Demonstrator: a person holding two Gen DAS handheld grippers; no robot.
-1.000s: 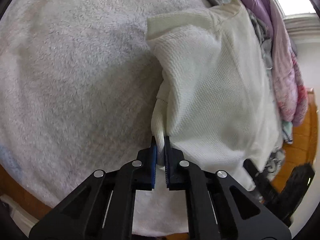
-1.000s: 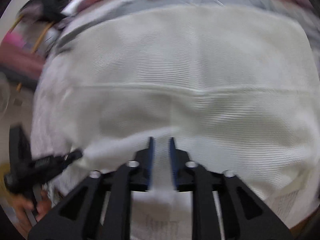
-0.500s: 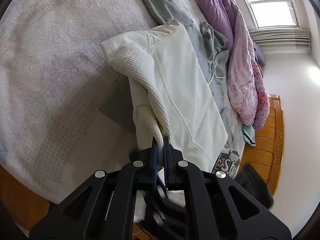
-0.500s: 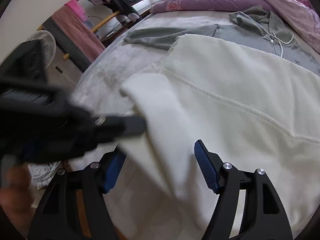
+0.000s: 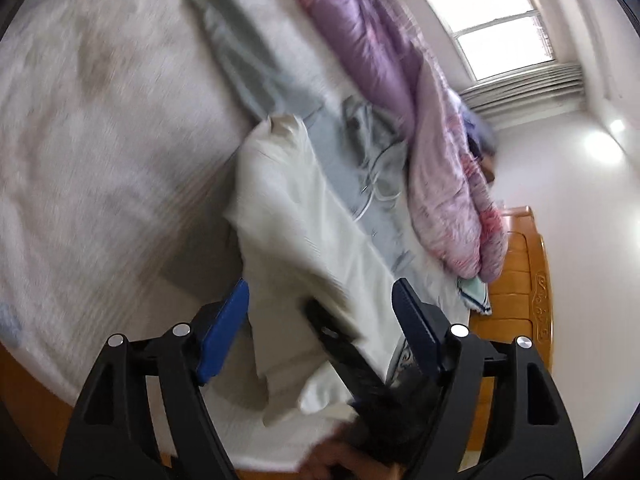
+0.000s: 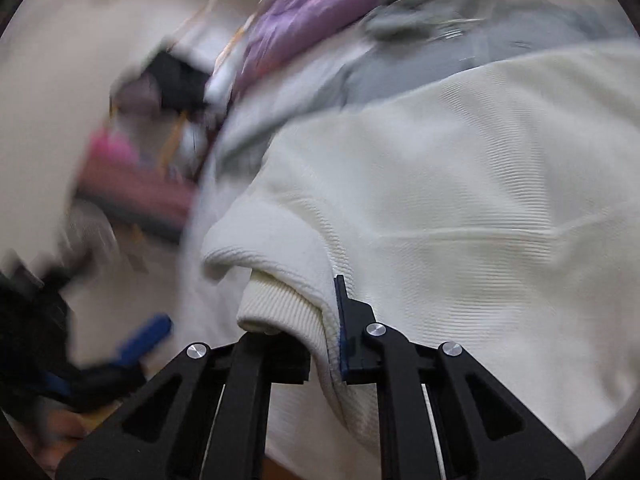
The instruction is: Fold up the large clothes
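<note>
Cream waffle-knit sweater (image 6: 460, 200) lies on the bed, over a pale grey fleece blanket (image 5: 100, 140); its near end is lifted at the bed's foot. Ribbed cuff (image 6: 276, 304) and a folded sleeve edge bunch just ahead of the right claw (image 6: 326, 336), whose jaws have just been closing and now pinch a fold of the knit beside the cuff. Left claw (image 5: 320, 320) has just been opening: blue pads (image 5: 224, 328) stand wide, nothing pressed between them, sweater hanging below and beyond. The right claw's black frame crosses beneath it, partly under the cloth. Grey zip hoodie (image 5: 360, 152) lies flat just beyond the sweater's far edge. Purple-pink quilt (image 5: 420, 120) heaps along the far side. Blanket to the left is bare. Orange wooden bed frame (image 5: 520, 280) bounds the right. View blurred.
</note>
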